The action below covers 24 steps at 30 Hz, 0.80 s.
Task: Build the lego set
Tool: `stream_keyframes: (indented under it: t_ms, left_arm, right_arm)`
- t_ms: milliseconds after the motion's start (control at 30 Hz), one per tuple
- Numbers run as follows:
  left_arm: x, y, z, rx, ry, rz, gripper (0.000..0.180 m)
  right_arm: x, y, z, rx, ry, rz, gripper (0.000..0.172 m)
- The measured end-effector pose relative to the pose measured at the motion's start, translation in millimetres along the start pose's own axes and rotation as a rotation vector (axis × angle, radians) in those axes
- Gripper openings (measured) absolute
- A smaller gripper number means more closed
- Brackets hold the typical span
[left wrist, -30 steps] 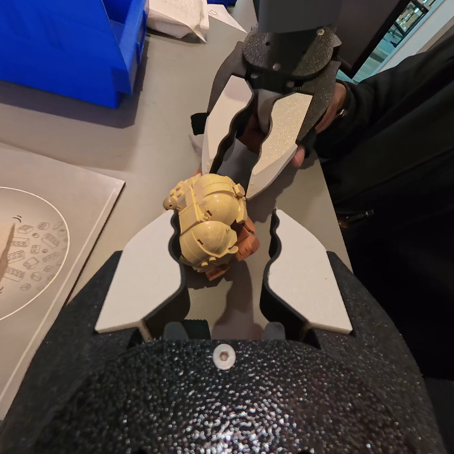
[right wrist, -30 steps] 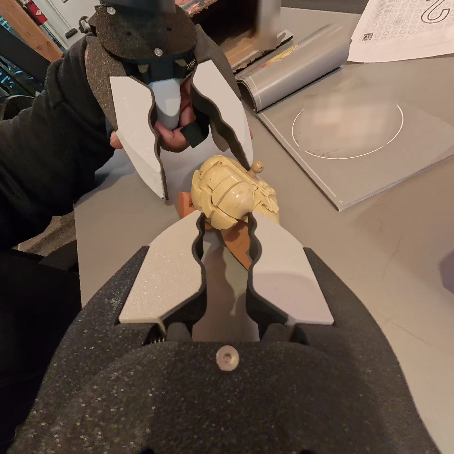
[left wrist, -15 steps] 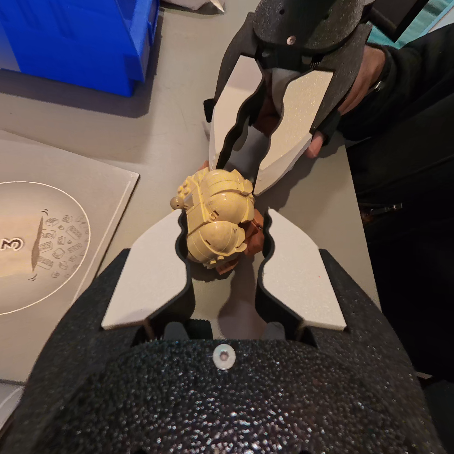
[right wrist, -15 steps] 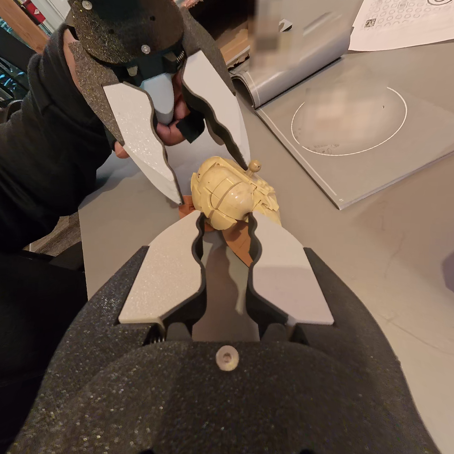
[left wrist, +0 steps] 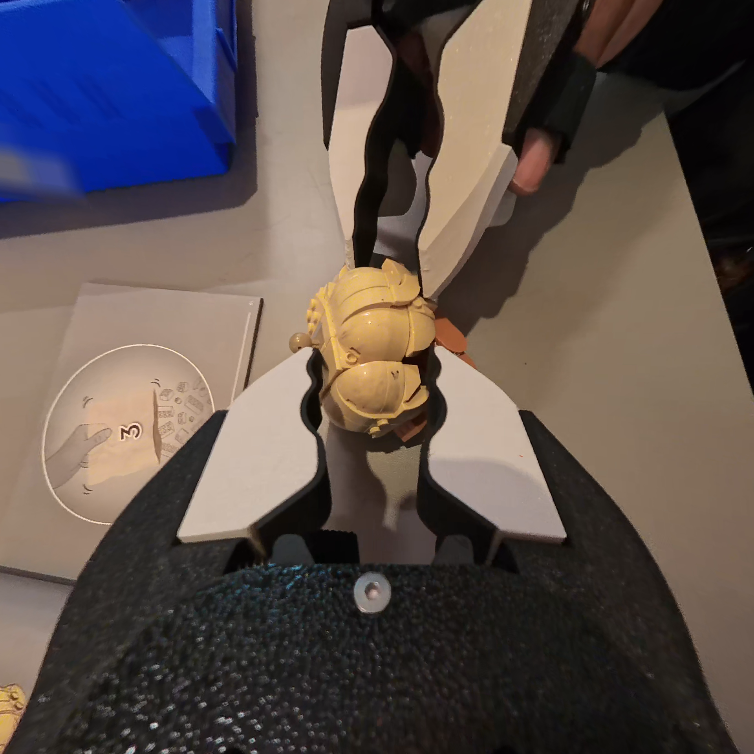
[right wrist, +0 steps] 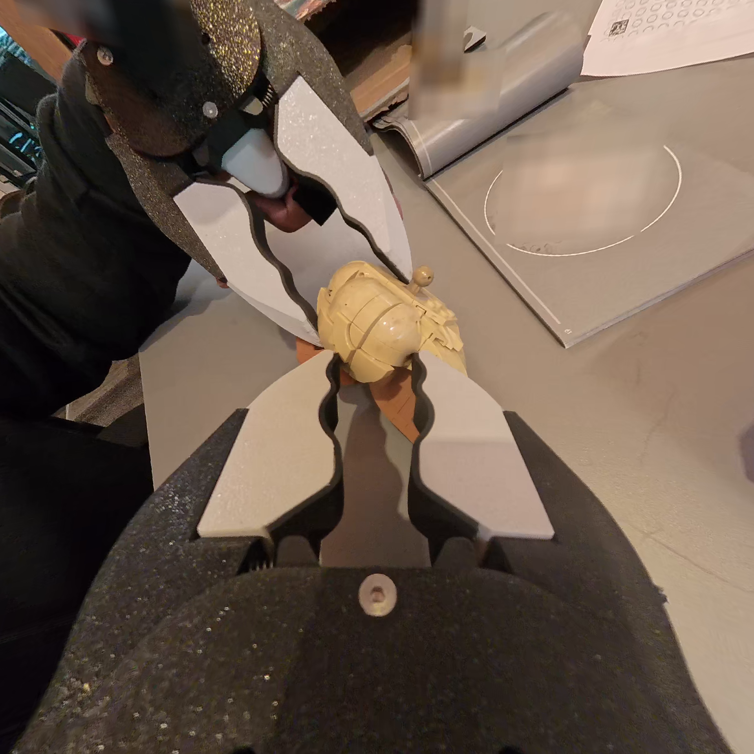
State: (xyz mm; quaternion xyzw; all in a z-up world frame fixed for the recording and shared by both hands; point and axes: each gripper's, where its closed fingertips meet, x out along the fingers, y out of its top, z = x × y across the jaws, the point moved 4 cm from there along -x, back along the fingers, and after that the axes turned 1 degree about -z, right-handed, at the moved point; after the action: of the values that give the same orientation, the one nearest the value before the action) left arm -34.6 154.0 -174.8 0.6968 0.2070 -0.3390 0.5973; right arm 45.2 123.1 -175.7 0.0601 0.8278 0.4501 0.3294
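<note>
A tan brick-built model (left wrist: 375,334) with rounded shells, a small ball knob and reddish-brown parts (left wrist: 449,338) sits between both grippers just above the grey table (left wrist: 571,367). My left gripper (left wrist: 372,359) is shut on the model's near end, with both pads against its sides. My right gripper (right wrist: 374,361) is shut on the opposite end of the model (right wrist: 375,322). In the left wrist view the right gripper (left wrist: 389,277) comes in from the top. In the right wrist view the left gripper (right wrist: 359,304) comes in from the upper left, a hand behind it.
A blue bin (left wrist: 114,102) stands at the back left. An open grey instruction booklet (left wrist: 134,408) lies left of the model; it also shows in the right wrist view (right wrist: 591,224). A printed sheet (right wrist: 673,32) lies beyond. A dark sleeve (right wrist: 61,245) is at the table edge. Less than 4 cm separates the two grippers' tips.
My left gripper's jaws closed in from wide open until both pads met the model's sides. The right gripper kept its hold, and both grippers drew closer together.
</note>
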Motion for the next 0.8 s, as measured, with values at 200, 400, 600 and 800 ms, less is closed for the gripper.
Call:
stream_keyframes:
  t_ms: [200,400,600,800]
  left_arm:
    - [0.4,-0.1,1.3,0.031,0.020,0.013,0.048]
    - [0.5,0.4,1.7,0.033,0.030,0.011,0.048]
    - [0.8,0.6,2.0,0.041,0.035,0.012,0.047]
    - [0.8,0.7,2.1,0.041,0.038,0.013,0.047]
  right_arm:
    - [0.4,-0.1,-1.0,-0.001,-0.014,-0.007,0.033]
    - [0.5,0.0,-0.9,0.012,-0.022,-0.007,0.032]
    - [0.7,0.4,-1.3,0.014,-0.031,-0.009,0.032]
    - [0.9,0.5,-1.2,0.017,-0.031,-0.003,0.032]
